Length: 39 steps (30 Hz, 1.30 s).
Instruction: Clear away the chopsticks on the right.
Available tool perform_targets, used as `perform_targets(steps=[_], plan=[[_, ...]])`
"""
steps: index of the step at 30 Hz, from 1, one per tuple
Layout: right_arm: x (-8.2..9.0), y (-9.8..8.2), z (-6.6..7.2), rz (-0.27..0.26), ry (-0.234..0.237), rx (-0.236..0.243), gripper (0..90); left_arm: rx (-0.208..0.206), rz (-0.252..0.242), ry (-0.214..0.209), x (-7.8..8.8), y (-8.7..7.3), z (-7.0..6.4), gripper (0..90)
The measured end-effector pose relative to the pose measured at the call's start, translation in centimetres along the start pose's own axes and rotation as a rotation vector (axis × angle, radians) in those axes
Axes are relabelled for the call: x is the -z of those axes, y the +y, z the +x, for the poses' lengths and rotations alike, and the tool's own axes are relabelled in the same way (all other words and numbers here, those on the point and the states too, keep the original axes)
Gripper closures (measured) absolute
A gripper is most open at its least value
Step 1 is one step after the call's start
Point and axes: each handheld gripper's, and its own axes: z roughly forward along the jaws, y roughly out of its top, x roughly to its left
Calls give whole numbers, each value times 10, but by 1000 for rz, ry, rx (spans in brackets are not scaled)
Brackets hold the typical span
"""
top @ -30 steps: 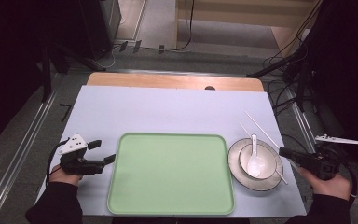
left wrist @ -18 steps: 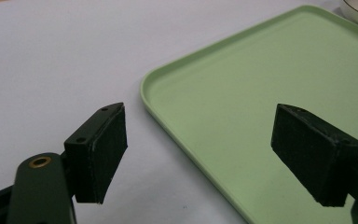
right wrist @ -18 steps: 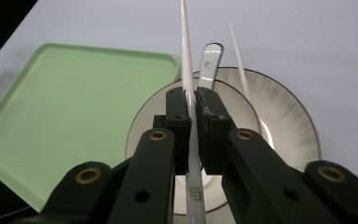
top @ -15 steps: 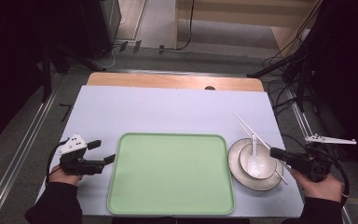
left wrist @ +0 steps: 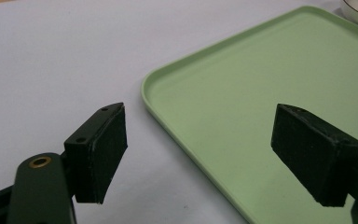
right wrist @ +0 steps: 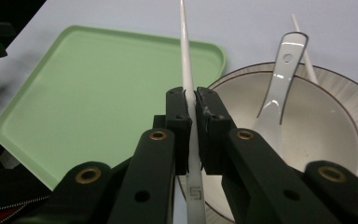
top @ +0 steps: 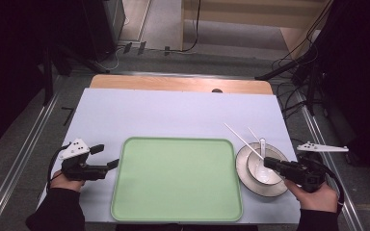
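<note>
At three o'clock, a chopstick [right wrist: 187, 60] is pinched by the right tongs [right wrist: 191, 105]; a thin grip could let it slip onto the bowl [right wrist: 340, 140]. Nothing is held by the wide-open left tongs [left wrist: 214, 144].

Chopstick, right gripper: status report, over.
Right gripper shut on one white chopstick. Left gripper open beside tray. Second chopstick behind bowl. Nothing in the way.

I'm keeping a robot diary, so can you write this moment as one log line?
right gripper: shut on chopstick | left gripper: open beside tray | spoon: in bowl
</note>
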Motion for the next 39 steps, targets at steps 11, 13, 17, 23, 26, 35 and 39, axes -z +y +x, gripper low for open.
perform_targets(steps=[11, 13, 17, 23, 26, 35, 39], plan=[[-11, -10, 23, 10, 4, 30, 852, 0, -3, 1, 1, 0, 0, 184], [-13, -13, 26, 10, 4, 34, 852, 0, -2, 1, 1, 0, 0, 183], [-19, -20, 33, 11, 0, 34, 852, -3, 0, 0, 1, 0, 0, 183], [-33, -26, 40, 40, -8, 55, 852, -5, -3, -6, 1, 1, 0, 184], [-38, -28, 43, 54, -13, 62, 851, -4, -4, -6, 1, 1, 0, 183], [-60, -33, 51, 123, -5, 78, 851, -8, -3, -5, 0, 1, 0, 183], [-68, -36, 53, 137, -5, 76, 851, -7, -6, -8, 1, 1, 0, 183]])
